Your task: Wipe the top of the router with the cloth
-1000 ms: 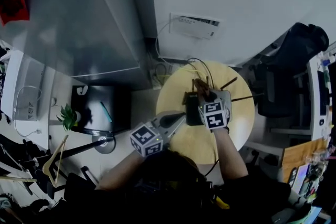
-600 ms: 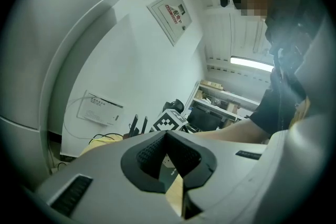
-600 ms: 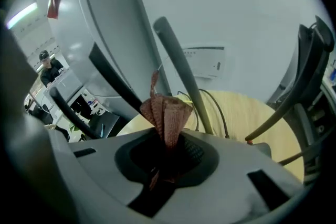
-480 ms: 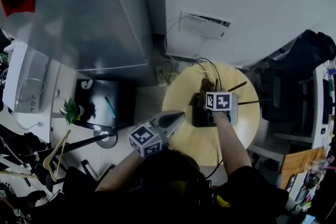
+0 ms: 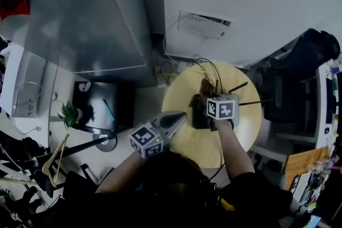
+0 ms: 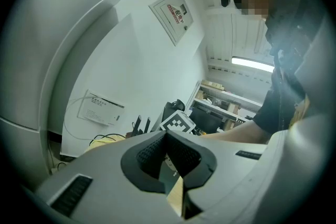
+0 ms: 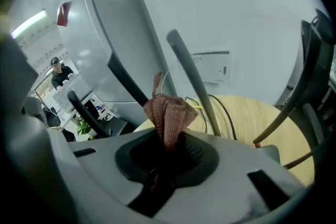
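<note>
Right hand-held gripper (image 7: 167, 152) is clamped on the cloth (image 7: 167, 113): a brownish bunched wad pinched btwn the jaws, w/ a tuft sticking out past the tips. In the head view it sits over the black router (image 5: 199, 117), which lies near the middle of the round wooden table (image 5: 187, 141), a bit toward the far edge. The gripper's nose points at the router's far end, where the antennas (image 7: 191, 78) fan out; grey and black rods stand close on both sides of the cloth.

Left hand-held gripper (image 6: 167, 136) has its jaws together w/ nothing btwn them. It hangs at the table's left edge, apart from the router, doing no work.

Progress, as a judgement: the pick-up is done, since the cloth is in grip and over the router, so the wipe is prob. under way. Can't tell if the cloth touches the top; the gripper body hides that. Can't tell how much of the top is wiped either. Left to do: passes over the near part of the top.
</note>
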